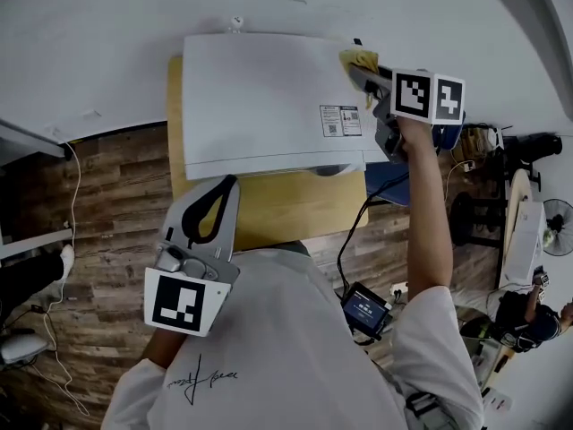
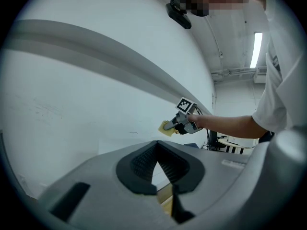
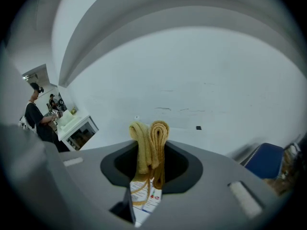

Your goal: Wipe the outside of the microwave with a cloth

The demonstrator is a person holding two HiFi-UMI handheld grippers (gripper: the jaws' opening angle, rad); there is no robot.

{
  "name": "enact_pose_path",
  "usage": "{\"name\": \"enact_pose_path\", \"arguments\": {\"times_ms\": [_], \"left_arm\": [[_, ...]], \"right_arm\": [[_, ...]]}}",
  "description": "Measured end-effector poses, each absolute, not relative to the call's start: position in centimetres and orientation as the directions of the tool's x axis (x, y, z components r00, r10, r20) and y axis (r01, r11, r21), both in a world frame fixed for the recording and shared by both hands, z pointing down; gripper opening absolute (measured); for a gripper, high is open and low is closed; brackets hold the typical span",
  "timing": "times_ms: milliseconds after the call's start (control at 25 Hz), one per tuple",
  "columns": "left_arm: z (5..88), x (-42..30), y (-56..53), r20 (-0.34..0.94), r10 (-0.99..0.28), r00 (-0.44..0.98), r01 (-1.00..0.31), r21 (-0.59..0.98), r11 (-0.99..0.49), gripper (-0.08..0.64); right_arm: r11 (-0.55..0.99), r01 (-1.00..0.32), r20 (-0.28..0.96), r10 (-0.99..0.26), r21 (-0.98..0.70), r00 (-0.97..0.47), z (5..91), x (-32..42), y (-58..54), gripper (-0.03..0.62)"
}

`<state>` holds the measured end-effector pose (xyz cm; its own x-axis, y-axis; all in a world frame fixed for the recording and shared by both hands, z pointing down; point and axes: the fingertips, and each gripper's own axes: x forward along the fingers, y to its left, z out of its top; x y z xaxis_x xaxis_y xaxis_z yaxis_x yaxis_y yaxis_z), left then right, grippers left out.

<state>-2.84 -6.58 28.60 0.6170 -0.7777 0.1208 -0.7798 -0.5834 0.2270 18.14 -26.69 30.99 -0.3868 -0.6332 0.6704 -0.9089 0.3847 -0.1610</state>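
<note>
The white microwave [image 1: 260, 97] stands on a wooden cabinet [image 1: 286, 206] against the wall, seen from above in the head view. My right gripper [image 1: 360, 72] is at its back right corner, shut on a folded yellow cloth [image 1: 356, 58] that touches the top. In the right gripper view the cloth [image 3: 149, 143] sticks up between the jaws, above the microwave's label [image 3: 146, 200]. My left gripper [image 1: 215, 206] hovers in front of the microwave's front edge, shut with nothing in it. The left gripper view shows the right gripper [image 2: 176, 125] and the cloth [image 2: 166, 128] over the microwave [image 2: 120, 146].
A white wall [image 1: 107, 43] runs right behind the microwave. Cables trail on the wood floor [image 1: 98, 231], and a black box with a blue screen [image 1: 364, 310] hangs by my right side. A blue chair [image 1: 394, 182] and a fan [image 1: 557, 227] stand to the right.
</note>
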Motion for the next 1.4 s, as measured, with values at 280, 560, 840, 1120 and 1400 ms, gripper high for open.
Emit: {"name": "enact_pose_path", "arguments": {"times_ms": [280,560,840,1120,1400], "left_arm": [[28.7,-1.0,-7.2,0.127,-0.771,0.624,-0.775,0.227,-0.590,-0.006],[29.1,-0.6,-7.3,0.136,-0.778,0.613,-0.783,0.234,-0.576,-0.006],[29.3,-1.6,-7.0,0.142,-0.789,0.598,-0.795,0.229,-0.562,-0.006],[29.4,-2.4,-6.4,0.144,-0.786,0.601,-0.792,0.237,-0.562,-0.006],[29.4,-4.0,-6.5,0.143,-0.795,0.590,-0.801,0.228,-0.553,-0.006]], "right_arm": [[0.288,-0.951,0.711,-0.645,-0.112,-0.279,32.9,25.4,-26.2,0.120],[0.225,-0.972,0.775,-0.625,0.064,-0.094,36.3,30.8,-26.3,0.118],[0.220,-0.972,0.792,-0.607,0.088,-0.066,38.2,30.8,-25.8,0.118],[0.212,-0.973,0.790,-0.610,0.094,-0.056,38.2,29.7,-25.5,0.118],[0.216,-0.973,0.788,-0.612,0.083,-0.068,38.2,28.0,-25.0,0.118]]}}
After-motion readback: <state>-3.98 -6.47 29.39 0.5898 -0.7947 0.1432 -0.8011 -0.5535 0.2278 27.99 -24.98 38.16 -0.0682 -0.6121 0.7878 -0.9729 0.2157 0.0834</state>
